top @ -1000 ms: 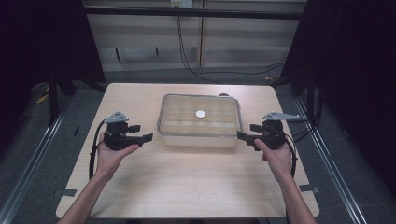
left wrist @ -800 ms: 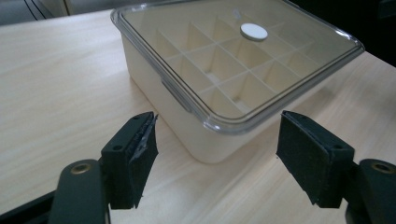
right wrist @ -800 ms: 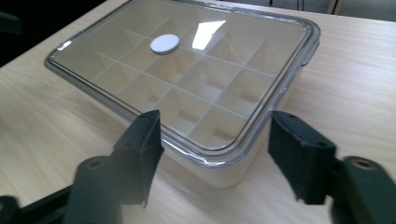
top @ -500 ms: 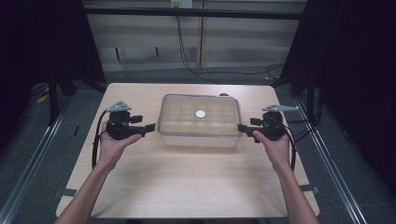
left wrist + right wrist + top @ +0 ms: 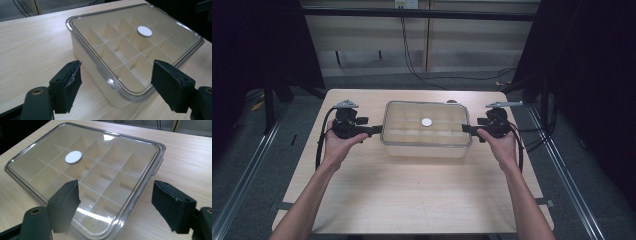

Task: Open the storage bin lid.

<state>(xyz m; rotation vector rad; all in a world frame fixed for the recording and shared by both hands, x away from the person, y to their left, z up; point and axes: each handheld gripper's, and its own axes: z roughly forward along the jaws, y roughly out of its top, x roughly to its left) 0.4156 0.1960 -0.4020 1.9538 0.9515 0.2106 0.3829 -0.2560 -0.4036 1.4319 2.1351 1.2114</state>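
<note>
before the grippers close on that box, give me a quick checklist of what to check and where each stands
1. Left gripper open: ok, jaws wide apart in the left gripper view.
2. Right gripper open: ok.
3. Each gripper at its own end of the box: ok, one left, one right.
4. Clear lid seated on the box: ok, it looks flat all round.
5. Compartments empty: ok, nothing seen under the lid.
6. White disc fixed or loose on the lid: cannot tell.

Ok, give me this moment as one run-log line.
left gripper: open, at box's left end | right gripper: open, at right end | compartment box: clear lid on, on table | nothing gripped
</note>
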